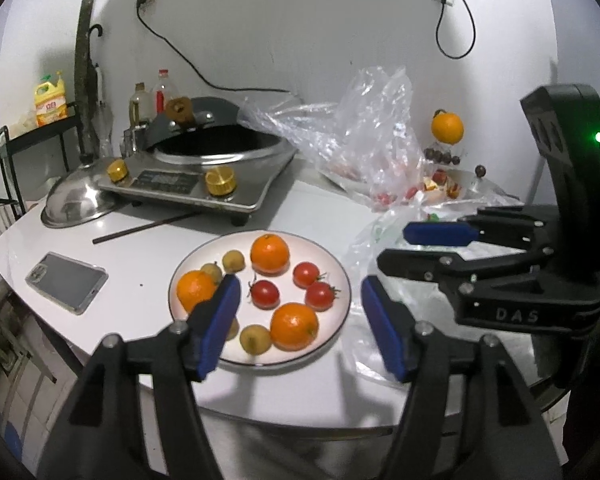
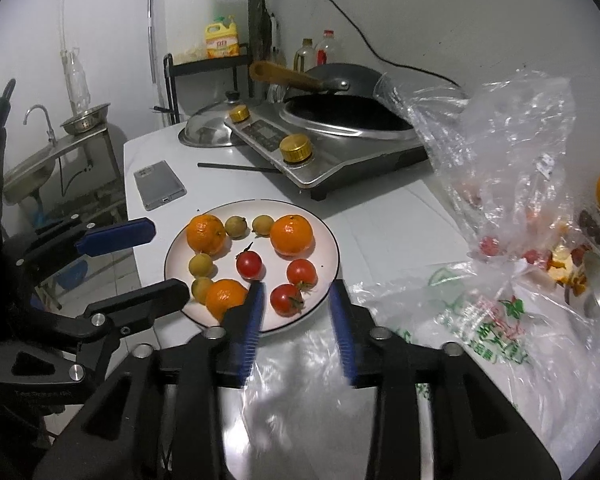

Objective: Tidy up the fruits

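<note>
White counter (image 1: 148, 268) carries a plate (image 1: 342, 280) of oranges, tomatoes and small yellow fruit; stove (image 1: 204, 176) at 11 o'clock. Left gripper (image 1: 300, 320) and right gripper (image 2: 298, 320) fingers both parted, holding nothing.

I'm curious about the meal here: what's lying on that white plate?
On the white plate: three oranges, three small red tomatoes and four small yellow-green fruits. The gripper fingers cover part of the near rim, so anything there is hidden.
</note>
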`<state>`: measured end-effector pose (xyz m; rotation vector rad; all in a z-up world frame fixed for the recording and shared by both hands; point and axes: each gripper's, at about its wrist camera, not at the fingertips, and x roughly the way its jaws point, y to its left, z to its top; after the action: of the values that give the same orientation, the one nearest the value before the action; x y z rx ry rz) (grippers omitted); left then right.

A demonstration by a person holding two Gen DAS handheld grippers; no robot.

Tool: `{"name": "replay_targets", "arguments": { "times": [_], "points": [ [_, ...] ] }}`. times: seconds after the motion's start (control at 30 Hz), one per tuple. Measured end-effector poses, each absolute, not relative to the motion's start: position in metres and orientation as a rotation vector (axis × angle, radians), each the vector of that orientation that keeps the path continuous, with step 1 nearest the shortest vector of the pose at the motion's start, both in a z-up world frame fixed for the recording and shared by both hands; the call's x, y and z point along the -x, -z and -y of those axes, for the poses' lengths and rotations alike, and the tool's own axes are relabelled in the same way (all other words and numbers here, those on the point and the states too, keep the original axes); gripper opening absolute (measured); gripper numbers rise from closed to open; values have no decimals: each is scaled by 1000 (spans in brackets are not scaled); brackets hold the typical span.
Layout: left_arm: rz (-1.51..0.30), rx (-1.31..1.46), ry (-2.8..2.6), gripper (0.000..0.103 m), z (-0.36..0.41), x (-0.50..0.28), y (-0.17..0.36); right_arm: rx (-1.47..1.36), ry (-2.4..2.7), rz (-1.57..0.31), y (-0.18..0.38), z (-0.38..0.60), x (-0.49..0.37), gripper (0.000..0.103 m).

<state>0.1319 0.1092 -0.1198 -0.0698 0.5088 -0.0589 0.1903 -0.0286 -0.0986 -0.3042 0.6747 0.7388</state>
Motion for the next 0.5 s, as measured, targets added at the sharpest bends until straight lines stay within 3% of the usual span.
{"name": "replay_targets", "arguments": {
  "times": [0.07,0.17,0.43,0.5],
  "points": [
    [-497,69,51,66,-107,-127,117,296,-734,-663,94,35,-184,43],
    [-472,79,37,79,-104,-116,111,284,-725,-643,87,44,-174,43],
    [-429,90,33,80,-95,-86,97,252,-705,-592,72,66,-149,44],
    [-419,77,32,85,-90,-79,93,247,-701,-577,66,71,-141,49]
  ]
}}
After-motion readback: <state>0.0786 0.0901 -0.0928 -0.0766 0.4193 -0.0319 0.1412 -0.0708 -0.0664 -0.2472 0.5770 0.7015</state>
